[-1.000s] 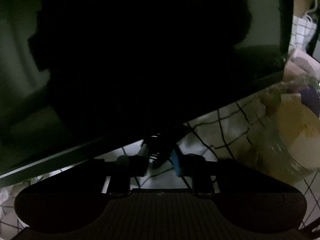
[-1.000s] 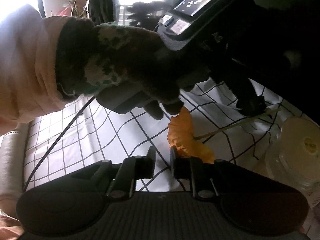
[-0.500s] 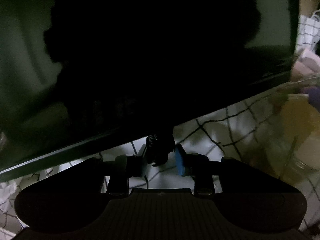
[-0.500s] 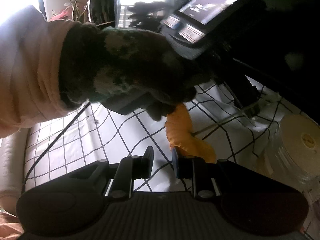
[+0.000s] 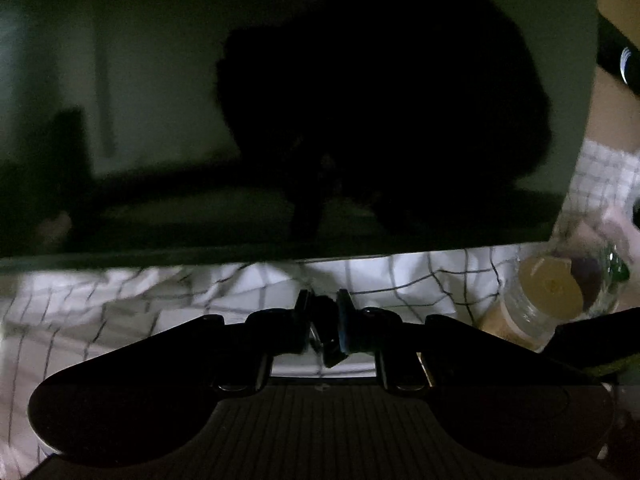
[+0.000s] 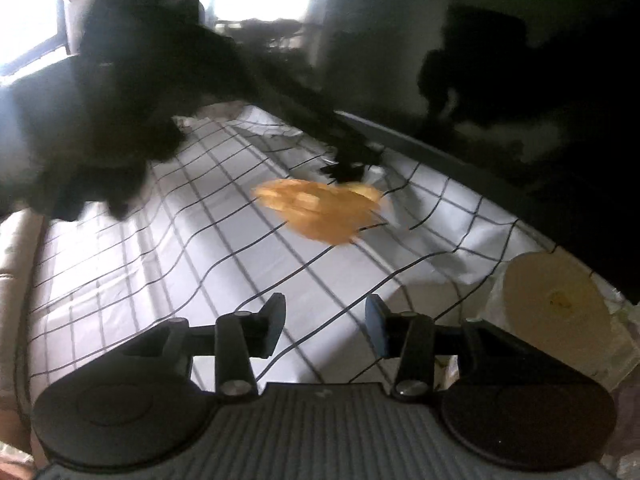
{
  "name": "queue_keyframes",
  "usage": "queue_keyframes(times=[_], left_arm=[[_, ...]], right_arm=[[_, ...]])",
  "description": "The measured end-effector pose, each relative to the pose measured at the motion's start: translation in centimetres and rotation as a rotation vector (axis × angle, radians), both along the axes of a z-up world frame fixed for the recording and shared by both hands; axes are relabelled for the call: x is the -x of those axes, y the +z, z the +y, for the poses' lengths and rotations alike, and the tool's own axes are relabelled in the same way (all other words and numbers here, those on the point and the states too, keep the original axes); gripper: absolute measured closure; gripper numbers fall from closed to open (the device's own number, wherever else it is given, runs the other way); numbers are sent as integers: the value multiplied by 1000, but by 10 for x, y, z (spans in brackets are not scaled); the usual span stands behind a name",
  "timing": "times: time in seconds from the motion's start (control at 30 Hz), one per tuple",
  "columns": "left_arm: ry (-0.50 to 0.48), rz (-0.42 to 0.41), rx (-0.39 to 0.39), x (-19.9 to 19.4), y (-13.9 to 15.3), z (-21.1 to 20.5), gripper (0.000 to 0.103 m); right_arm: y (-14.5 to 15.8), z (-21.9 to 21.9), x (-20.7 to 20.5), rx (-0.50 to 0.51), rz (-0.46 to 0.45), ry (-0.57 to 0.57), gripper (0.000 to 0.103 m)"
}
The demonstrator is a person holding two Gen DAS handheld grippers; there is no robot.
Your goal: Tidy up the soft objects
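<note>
An orange soft thing (image 6: 320, 212), blurred, hangs just above the chequered cloth (image 6: 160, 264). At its far end is the tip of my left gripper (image 6: 348, 164), dark and smeared. In the left wrist view my left gripper (image 5: 322, 308) is shut on a small dark piece (image 5: 326, 340). That piece seems to belong to the orange thing, though the dim picture does not settle it. My right gripper (image 6: 324, 312) is low over the cloth, nearer than the orange thing. Its jaws are opening and nothing is between them.
A big dark screen (image 6: 520, 100) stands along the far side of the cloth, and it fills the left wrist view as a dark screen (image 5: 240, 120). A clear jar with a pale lid (image 6: 552, 300) stands at the right. A gloved hand (image 6: 100, 120) is blurred at upper left.
The right jaws have opened and the orange thing has left them, moving away and up with the left gripper. The left jaws have shut tighter, and the left view has rolled level.
</note>
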State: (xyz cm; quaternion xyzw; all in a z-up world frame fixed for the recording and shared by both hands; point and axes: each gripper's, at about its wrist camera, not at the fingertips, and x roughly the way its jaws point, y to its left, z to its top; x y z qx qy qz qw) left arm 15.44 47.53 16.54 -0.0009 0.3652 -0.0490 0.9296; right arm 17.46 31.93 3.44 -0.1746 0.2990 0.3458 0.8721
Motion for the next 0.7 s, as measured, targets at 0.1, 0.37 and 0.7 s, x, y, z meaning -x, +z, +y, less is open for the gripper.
queue_keyframes(times=[0.1,0.37,0.7], left_arm=[[37,27,22,7,-8,10,87],[149,38,162,19,-34,31,87],[157,87,104,-11,-40,11,73]], right_arm=[[4,3,-4,9,-9,-7,54],[6,6,-2,18,-9,23,51],[8,14,15,19,-22,122,45]])
